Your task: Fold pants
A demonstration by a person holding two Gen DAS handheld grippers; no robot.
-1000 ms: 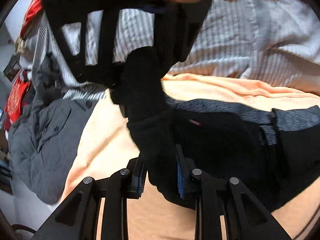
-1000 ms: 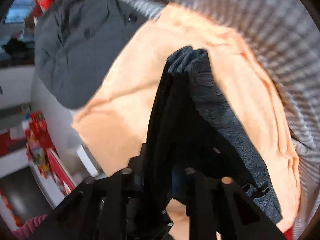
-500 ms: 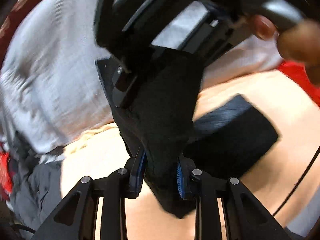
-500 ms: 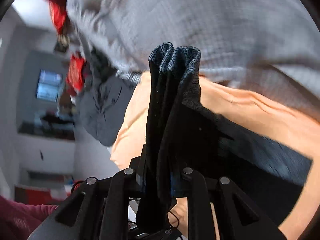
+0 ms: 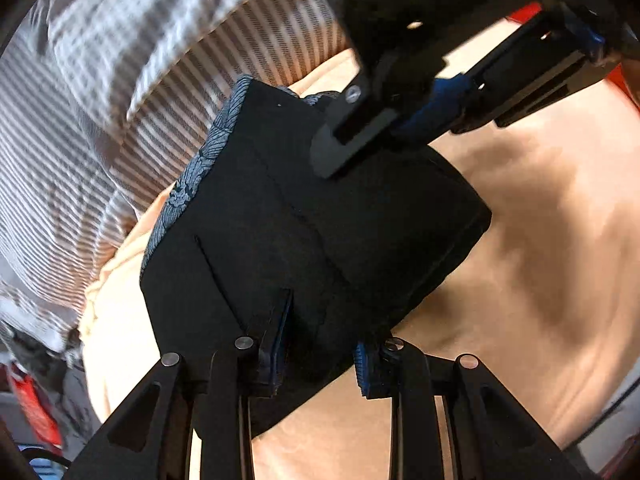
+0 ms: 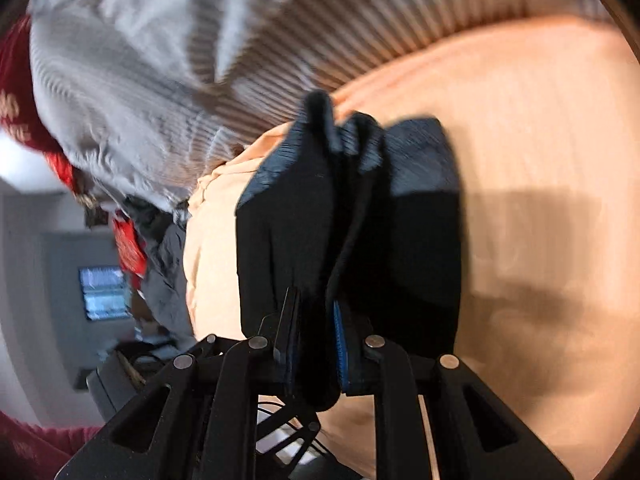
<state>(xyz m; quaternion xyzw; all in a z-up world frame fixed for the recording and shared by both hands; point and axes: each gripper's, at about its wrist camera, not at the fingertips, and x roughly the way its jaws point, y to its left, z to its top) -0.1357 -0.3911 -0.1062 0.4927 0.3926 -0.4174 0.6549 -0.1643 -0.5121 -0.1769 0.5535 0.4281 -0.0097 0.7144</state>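
The black pants [image 5: 320, 220] with a grey-blue waistband [image 5: 192, 176] lie folded in a thick pack on the orange cloth [image 5: 540, 200]. My left gripper [image 5: 320, 354] is shut on the pack's near edge, cloth bunched between its blue pads. My right gripper [image 5: 380, 136] reaches in from the upper right over the far side of the pack. In the right wrist view the pants [image 6: 420, 240] rise in folds from between the fingers of that gripper [image 6: 314, 344]. Its jaws are opening with the cloth still filling the gap. The picture is blurred.
Striped grey-white bedding [image 5: 120, 80] lies bunched behind the orange cloth [image 6: 540, 120]. A dark grey garment [image 6: 168, 280] and red items [image 6: 16, 100] sit at the left. A lit screen [image 6: 104, 292] glows further off in the room.
Both grippers have swung across with the pants. The cloth hung loose between them before; now it lies doubled over in a compact pack on the orange cloth. The right gripper's gap is slightly wider.
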